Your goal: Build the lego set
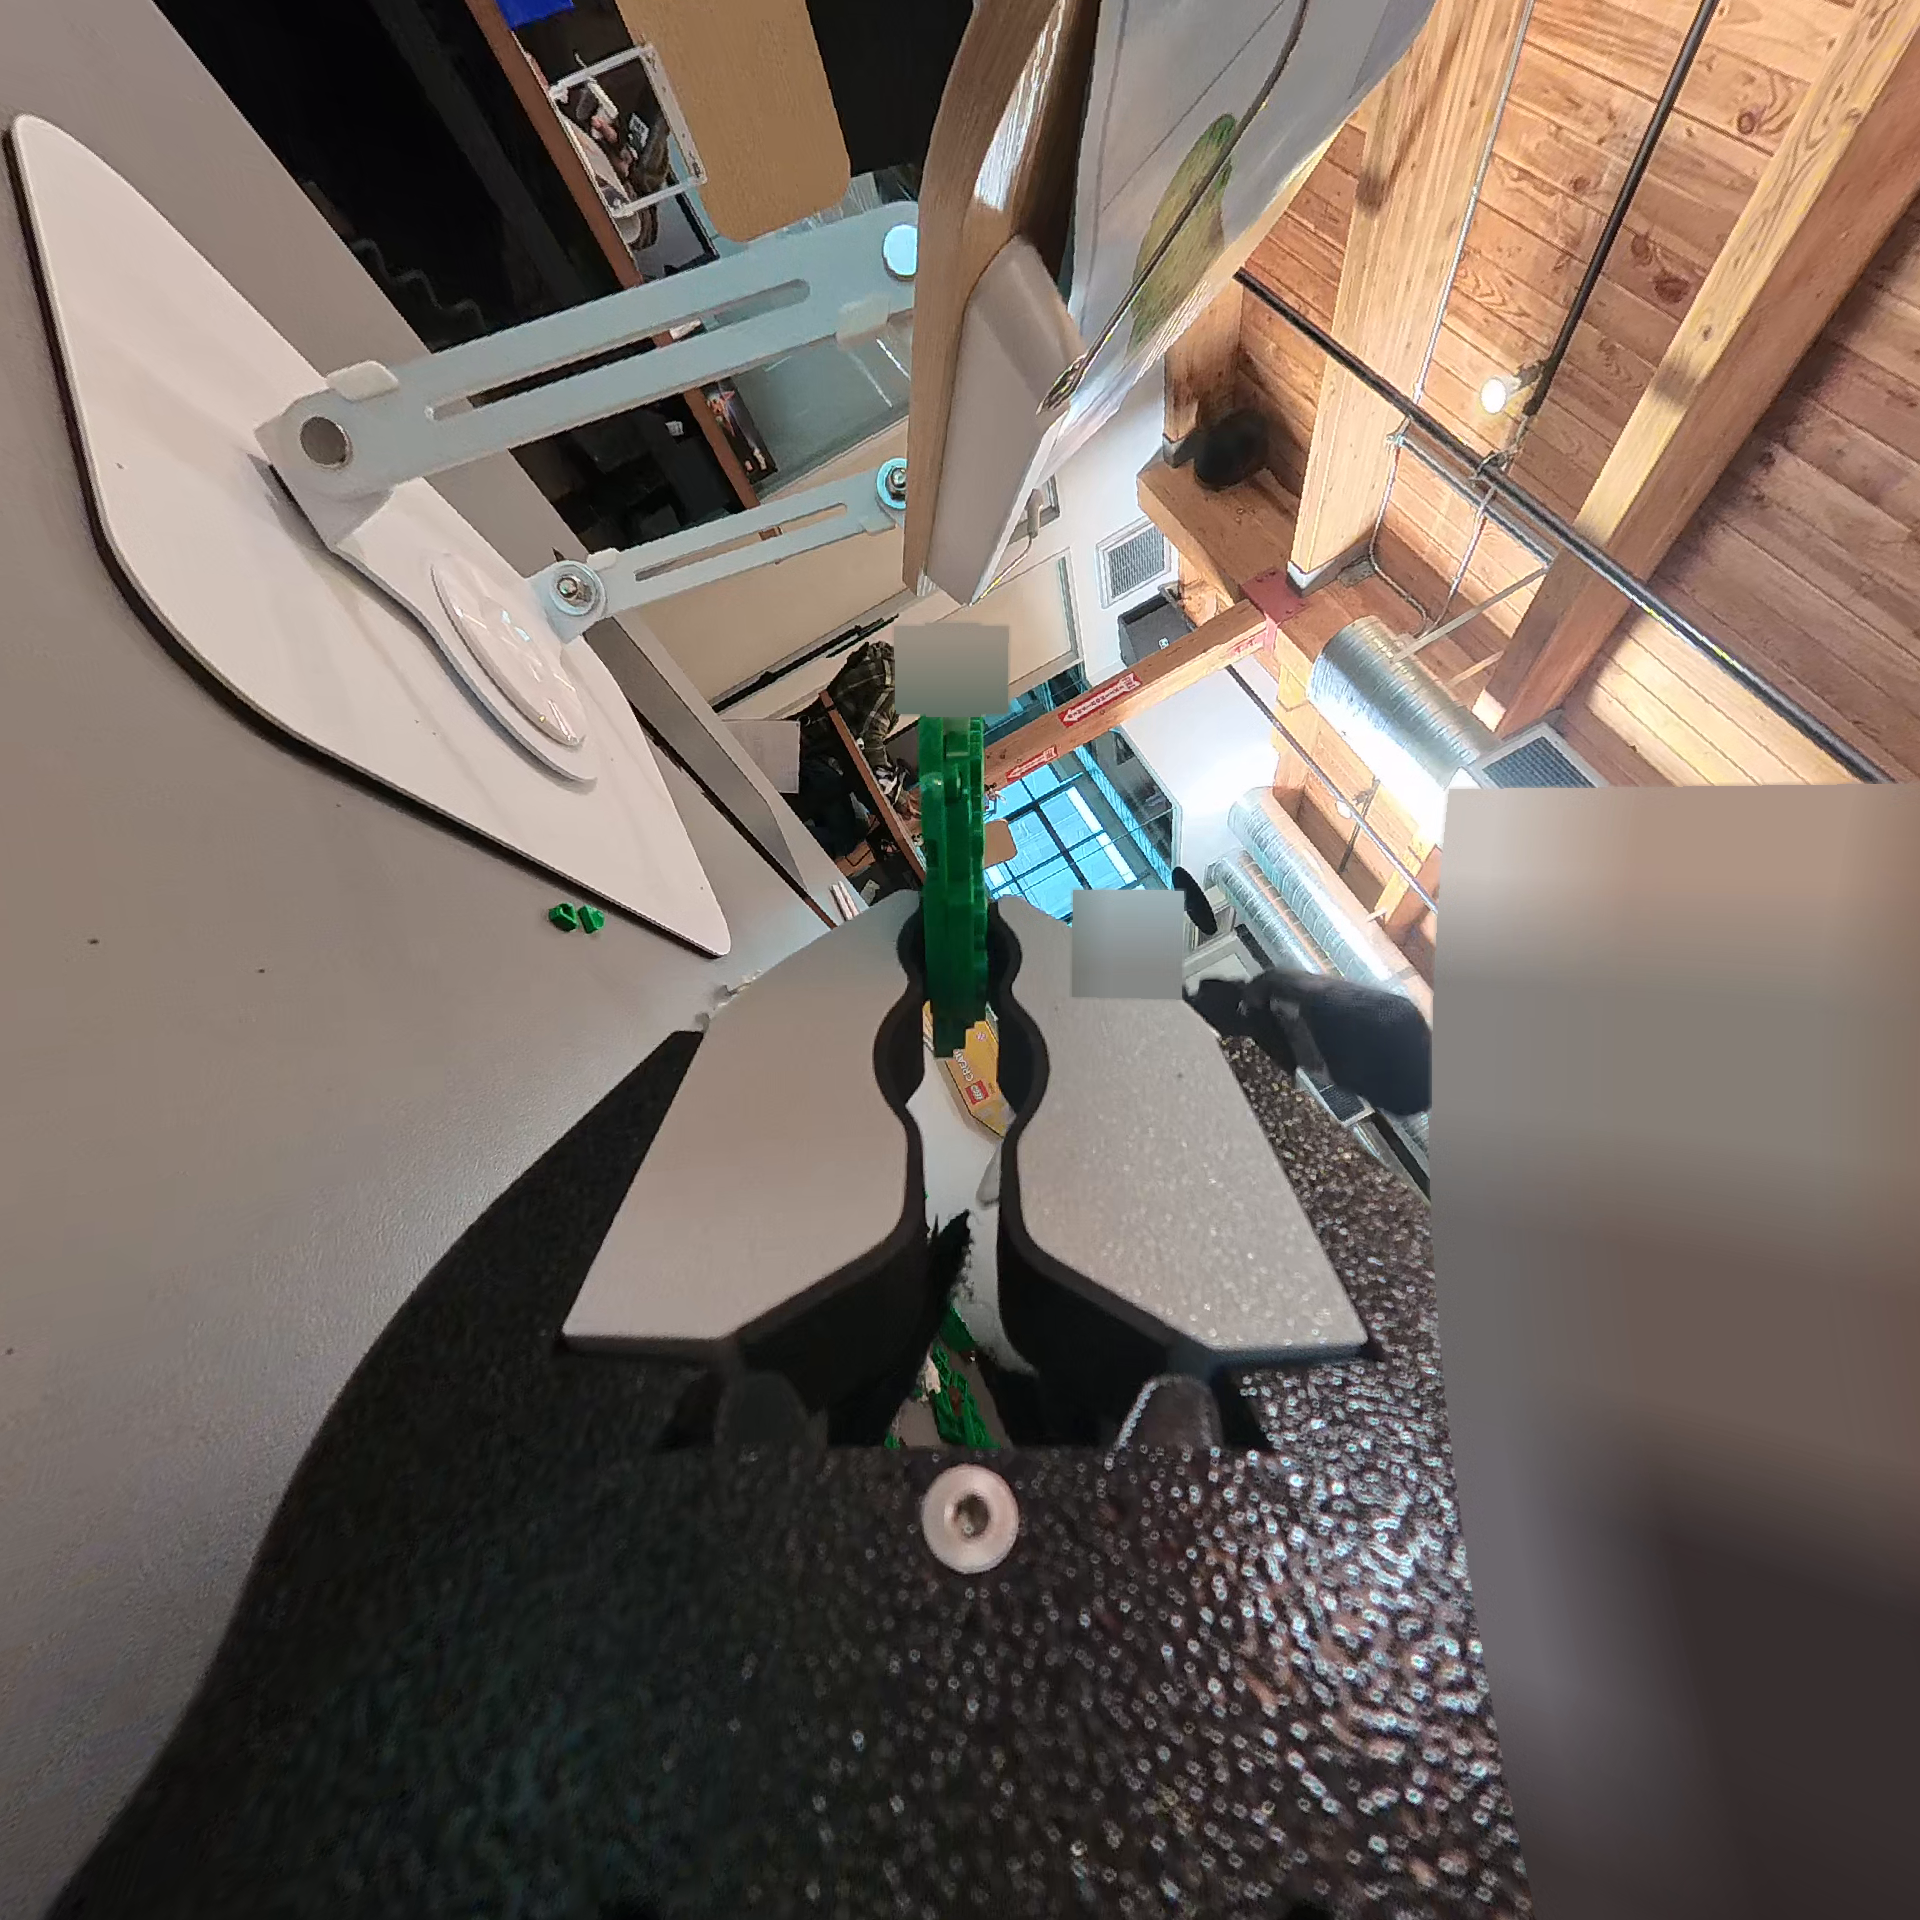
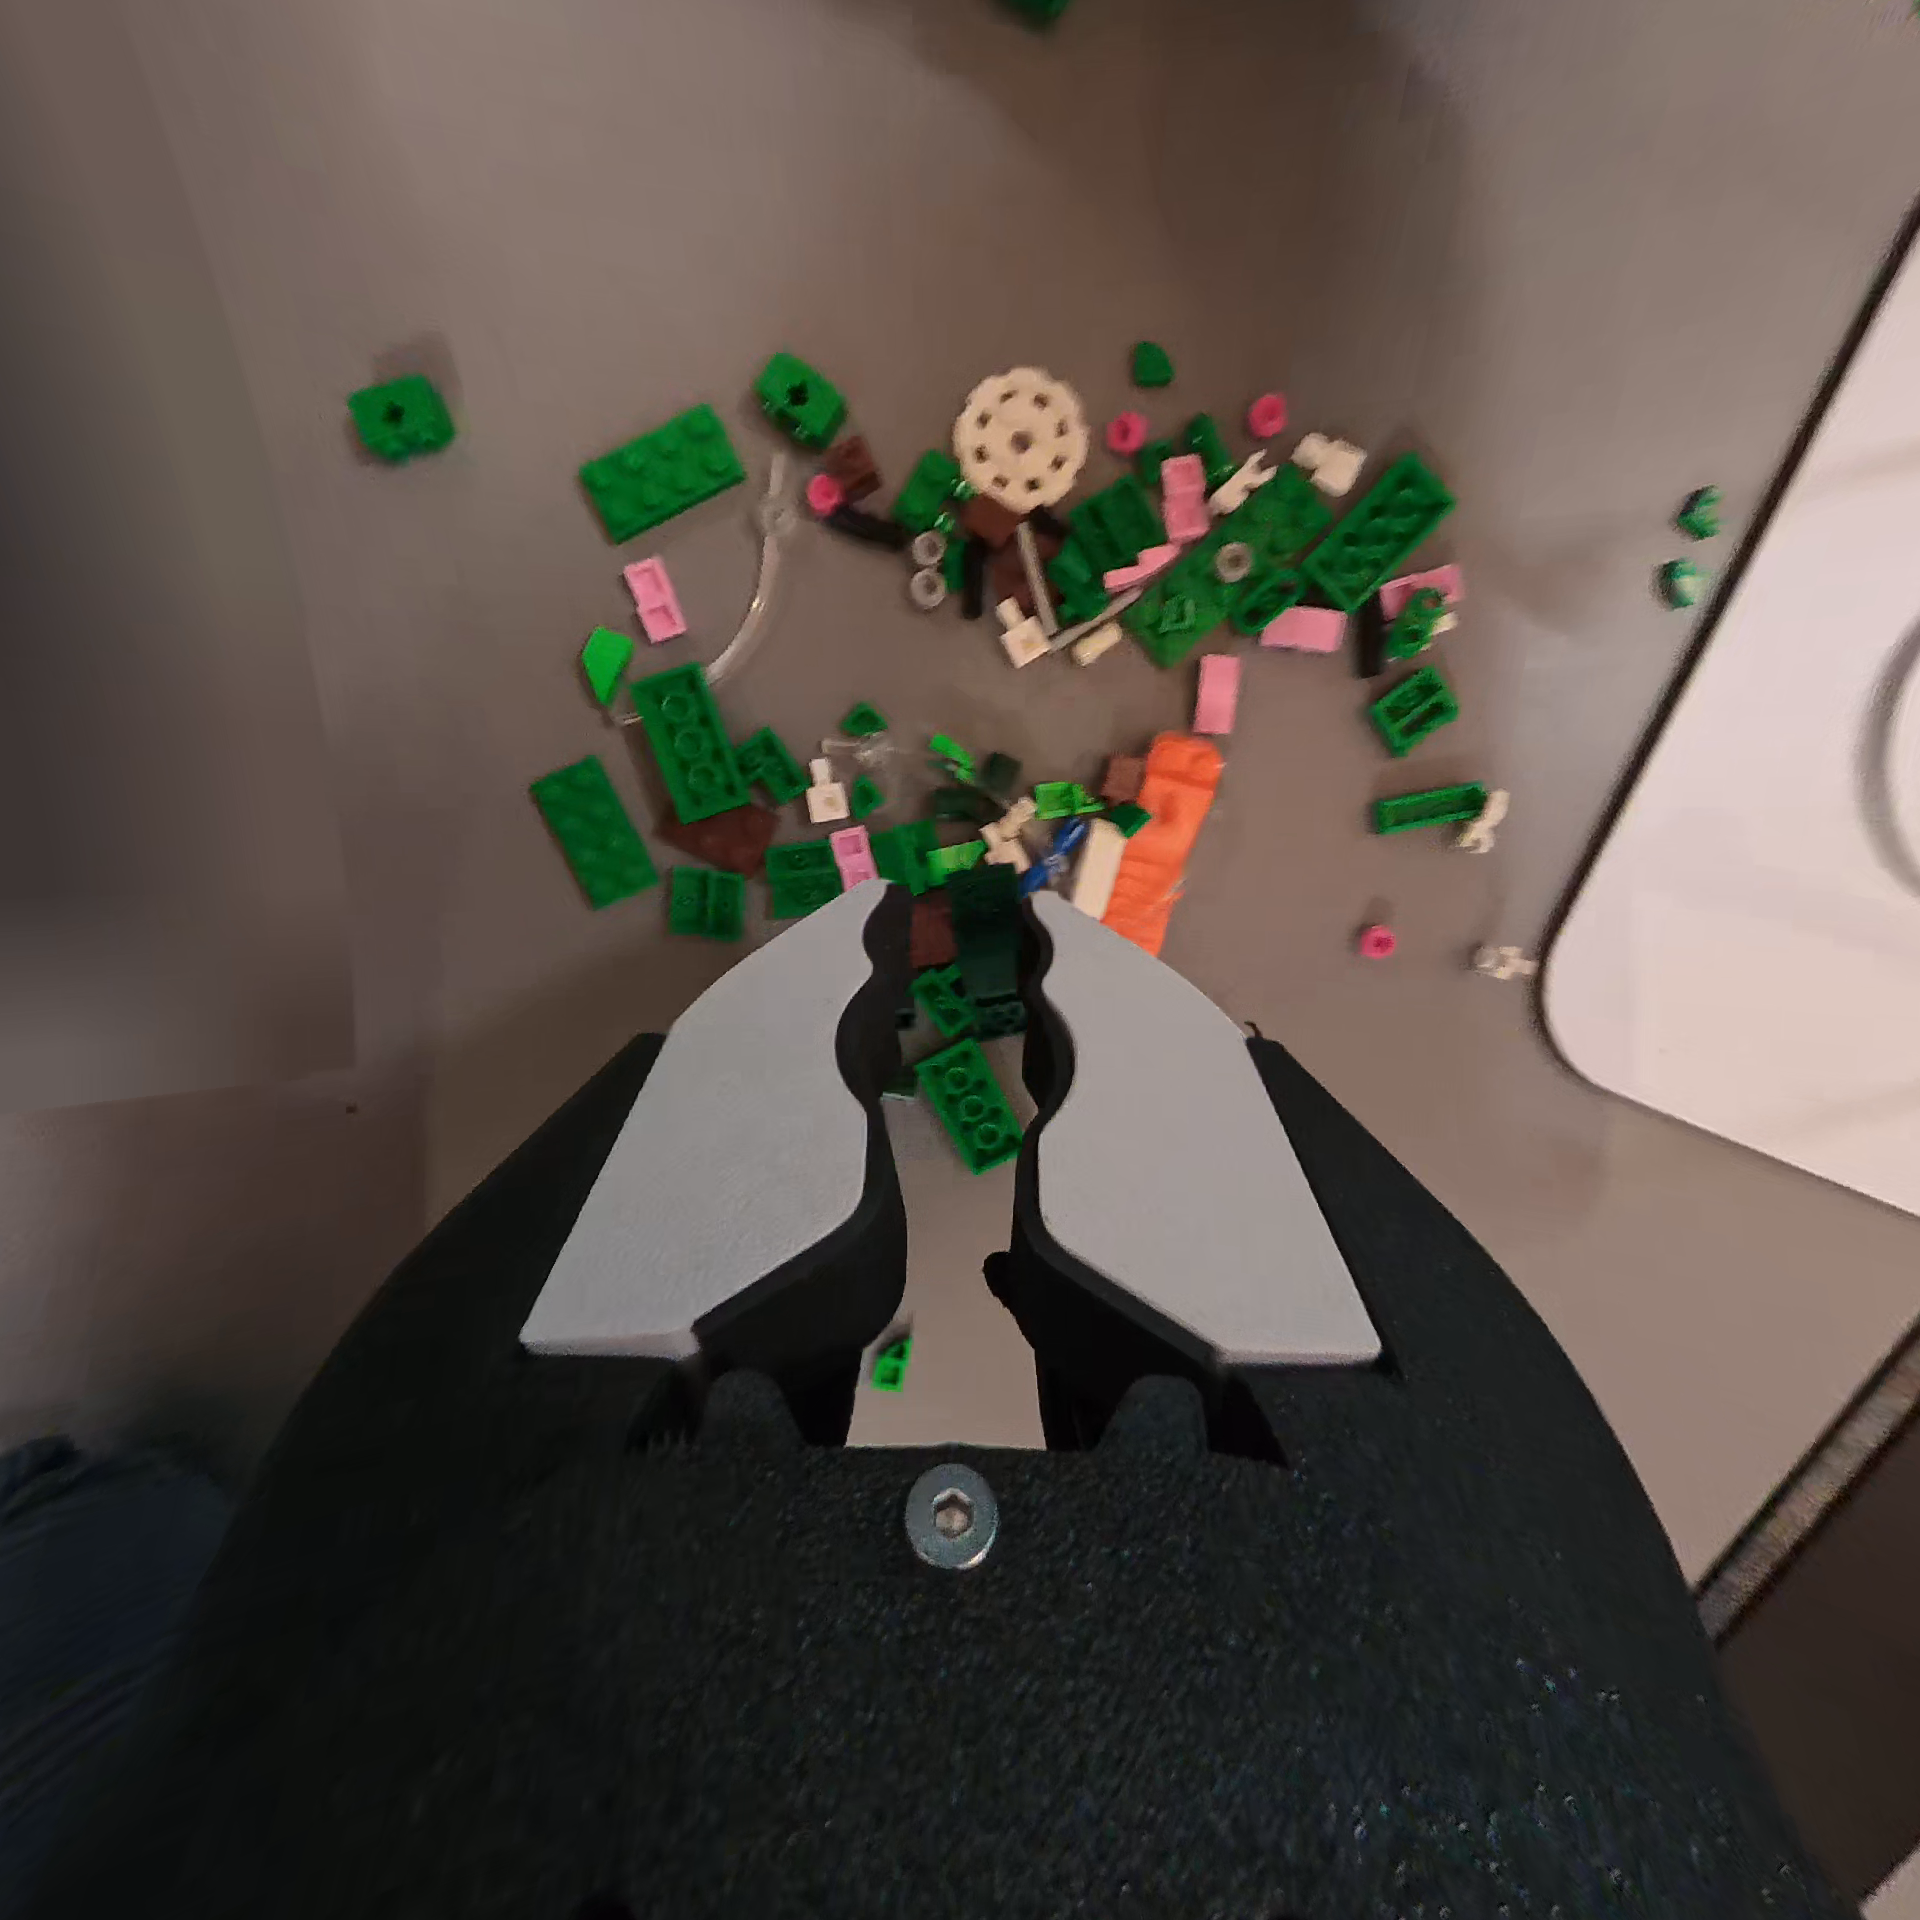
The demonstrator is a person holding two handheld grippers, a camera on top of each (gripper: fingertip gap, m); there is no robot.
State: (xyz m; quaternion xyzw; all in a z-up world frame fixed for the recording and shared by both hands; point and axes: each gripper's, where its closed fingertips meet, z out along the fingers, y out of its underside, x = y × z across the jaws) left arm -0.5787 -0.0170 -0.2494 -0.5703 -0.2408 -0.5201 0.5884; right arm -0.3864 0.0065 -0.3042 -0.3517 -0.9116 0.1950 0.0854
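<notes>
The left gripper [image 1: 961,956] is clenched on a green Lego assembly [image 1: 951,862], a flat stack of plates seen edge-on. Its long axis runs straight out from the fingertips, pointing away from the camera and off the grey bench [image 1: 187,1039], toward the room beyond. Behind it stands a white tablet stand [image 1: 312,582], its base lying on the bench and its slotted arms carrying a wood-edged board [image 1: 966,312]. Two small green pieces [image 1: 575,915] lie just beside the edge of that base.

The right gripper [image 2: 961,925] hovers over a scattered pile of loose Lego pieces [image 2: 1039,623] on the bench, its fingers released with a clear gap between them and nothing held. Directly under the tips lie dark green bricks [image 2: 982,935]; a green plate [image 2: 971,1107] shows lower down between the fingers. An orange brick separator [image 2: 1164,842] lies just to the right of the tips, and a cream round plate with holes [image 2: 1021,442] sits at the far side of the pile.
</notes>
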